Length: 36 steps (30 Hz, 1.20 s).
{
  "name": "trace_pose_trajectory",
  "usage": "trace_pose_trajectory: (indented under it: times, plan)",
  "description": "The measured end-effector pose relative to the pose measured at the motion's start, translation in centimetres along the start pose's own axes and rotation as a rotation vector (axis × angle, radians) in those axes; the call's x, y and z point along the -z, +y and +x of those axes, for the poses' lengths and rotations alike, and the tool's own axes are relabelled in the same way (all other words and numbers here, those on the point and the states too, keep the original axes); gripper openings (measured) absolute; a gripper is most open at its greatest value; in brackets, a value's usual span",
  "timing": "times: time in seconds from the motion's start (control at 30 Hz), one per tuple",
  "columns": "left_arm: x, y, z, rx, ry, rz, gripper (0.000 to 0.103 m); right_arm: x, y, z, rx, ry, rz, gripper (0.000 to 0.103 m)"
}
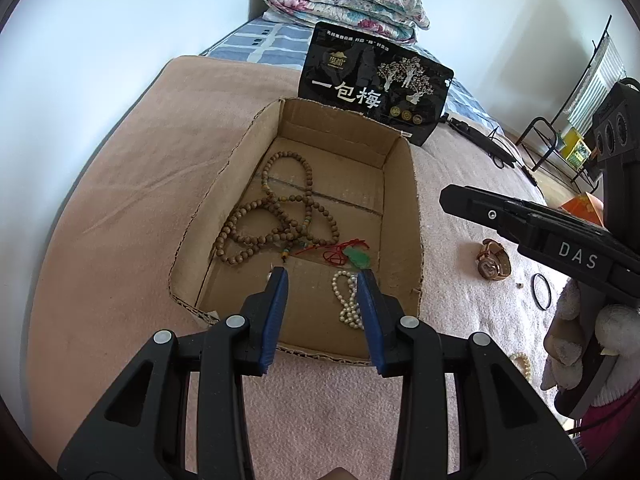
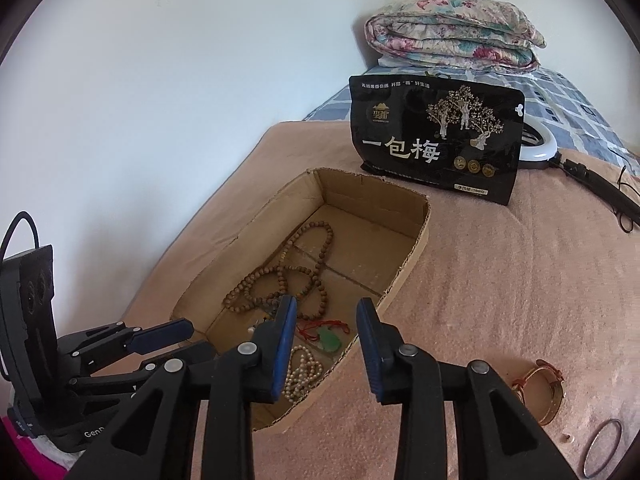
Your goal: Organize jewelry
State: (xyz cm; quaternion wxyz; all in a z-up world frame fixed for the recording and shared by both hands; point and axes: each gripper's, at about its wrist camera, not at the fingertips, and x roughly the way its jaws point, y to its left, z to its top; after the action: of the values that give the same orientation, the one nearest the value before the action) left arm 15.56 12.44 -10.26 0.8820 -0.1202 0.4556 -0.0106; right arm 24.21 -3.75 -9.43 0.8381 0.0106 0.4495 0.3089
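An open cardboard box (image 1: 404, 208) (image 2: 412, 256) lies on the pink blanket. Inside it are brown wooden bead strands (image 1: 276, 208) (image 2: 288, 280), a green pendant on red cord (image 1: 354, 257) (image 2: 329, 340) and a white pearl string (image 1: 347, 300) (image 2: 302, 372). My left gripper (image 1: 325, 276) is open and empty above the box's near end. My right gripper (image 2: 326, 304) is open and empty over the box's near right wall. A rose-gold watch (image 1: 494, 264) (image 2: 544, 392), a ring-shaped bangle (image 1: 541, 292) (image 2: 604, 448) and another pearl piece (image 1: 522, 362) lie on the blanket right of the box.
A black snack bag (image 1: 372, 84) (image 2: 432, 136) stands behind the box. A folded floral quilt (image 1: 344, 0) (image 2: 452, 32) lies on the bed beyond. A ring light with a black handle (image 2: 576, 168) lies at the right. A wall runs along the left.
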Motion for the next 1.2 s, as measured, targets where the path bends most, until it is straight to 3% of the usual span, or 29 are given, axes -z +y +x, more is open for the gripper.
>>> trace_pose_trajectory:
  times: [0.2,0.7,1.0,1.2]
  plan:
    - [-0.3,-1.3,-1.5,-0.007,-0.052,0.027,0.036,0.0,-0.4,-1.6,0.025,-0.019,-0.005,0.033]
    - [0.2,-5.2,-3.9,0.003,-0.120,0.120,0.036,0.9,-2.1,-6.7,0.141,-0.087,-0.020,0.056]
    - [0.6,-7.1,-4.2,0.012,-0.131,0.149,0.036,1.8,-3.0,-9.7,0.216,-0.121,-0.021,0.076]
    - [1.2,-9.2,-3.7,0.018,-0.119,0.190,0.036,2.7,-4.0,-12.6,0.282,-0.173,-0.016,0.095]
